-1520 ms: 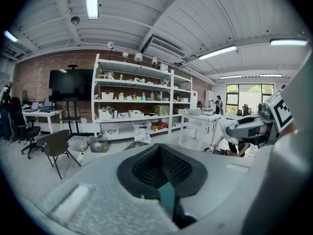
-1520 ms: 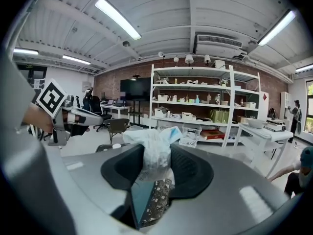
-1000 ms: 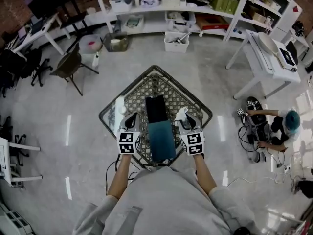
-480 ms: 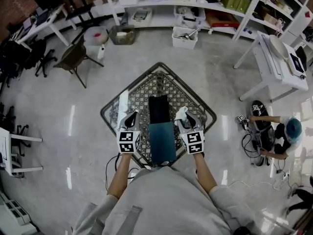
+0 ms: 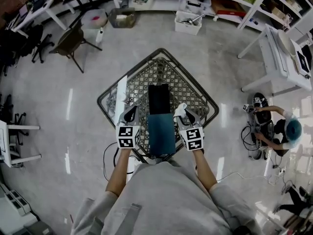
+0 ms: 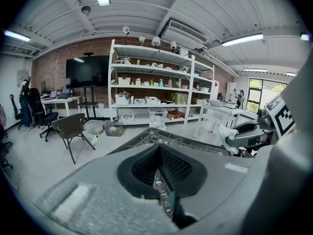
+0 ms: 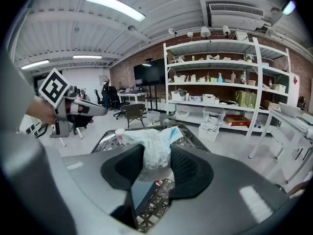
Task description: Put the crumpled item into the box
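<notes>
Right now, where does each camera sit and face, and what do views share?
Head view: on person's head, facing steeply down at table, box; forearms, left hand-held gripper, right hand-held gripper show.
Left gripper view: rides left one, facing across table to shelves; own jaws show.
Right gripper view: rides right one, same heading; jaws grip crumpled item.
Shared: table, shelves.

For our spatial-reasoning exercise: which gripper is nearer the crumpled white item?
Right. The right gripper grips the crumpled white item; the left gripper sits apart, across the box.

Left tool [image 5: 130, 113] closed, empty; right tool [image 5: 185, 115] clamped on crumpled item [image 7: 154, 151].
</notes>
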The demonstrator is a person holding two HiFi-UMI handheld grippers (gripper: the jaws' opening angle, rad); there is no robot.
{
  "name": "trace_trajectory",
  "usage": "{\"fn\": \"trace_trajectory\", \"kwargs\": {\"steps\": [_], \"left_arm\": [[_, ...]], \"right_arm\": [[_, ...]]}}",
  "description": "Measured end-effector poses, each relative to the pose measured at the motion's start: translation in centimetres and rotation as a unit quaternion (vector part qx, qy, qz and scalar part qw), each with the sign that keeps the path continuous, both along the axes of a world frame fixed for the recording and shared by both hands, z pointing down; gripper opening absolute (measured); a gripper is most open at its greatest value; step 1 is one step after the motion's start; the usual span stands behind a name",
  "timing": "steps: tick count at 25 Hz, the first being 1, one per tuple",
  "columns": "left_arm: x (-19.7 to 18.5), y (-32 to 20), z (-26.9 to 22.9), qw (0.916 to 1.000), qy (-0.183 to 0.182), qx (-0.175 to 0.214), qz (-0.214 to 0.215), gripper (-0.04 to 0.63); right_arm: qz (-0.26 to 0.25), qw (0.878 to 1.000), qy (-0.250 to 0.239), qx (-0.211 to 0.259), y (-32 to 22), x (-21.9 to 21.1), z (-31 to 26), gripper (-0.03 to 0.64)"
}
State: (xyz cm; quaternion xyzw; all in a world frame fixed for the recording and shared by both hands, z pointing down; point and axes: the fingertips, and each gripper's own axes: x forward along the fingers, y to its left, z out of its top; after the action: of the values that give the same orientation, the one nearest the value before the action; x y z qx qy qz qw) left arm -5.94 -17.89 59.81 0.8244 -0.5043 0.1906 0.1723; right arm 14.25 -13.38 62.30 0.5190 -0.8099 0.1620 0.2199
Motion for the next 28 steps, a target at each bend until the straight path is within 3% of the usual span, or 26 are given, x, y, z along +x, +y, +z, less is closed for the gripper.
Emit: {"fn": "trace_trajectory", "kwargs": {"steps": [16, 22, 28], "left_arm": [[-1.0, 1.0, 4.0, 0.999, 0.002, -0.037, -0.025, 0.006], [-1.6, 1.2, 4.5, 0.9985, 0.003, -0.043, -0.034, 0.006], [-2.0, 1.3, 4.8, 0.9981, 0.007, -0.047, -0.039, 0.006]], "right_arm": [[-0.041, 0.998, 0.011, -0.056, 1.2, -1.8, 5.4, 0.158], [-0.105, 0.99, 0.078, -0.058, 1.1, -3.4, 6.4, 0.156], [-0.206, 0.962, 0.175, -0.041, 1.2, -5.0, 8.2, 0.157]]}}
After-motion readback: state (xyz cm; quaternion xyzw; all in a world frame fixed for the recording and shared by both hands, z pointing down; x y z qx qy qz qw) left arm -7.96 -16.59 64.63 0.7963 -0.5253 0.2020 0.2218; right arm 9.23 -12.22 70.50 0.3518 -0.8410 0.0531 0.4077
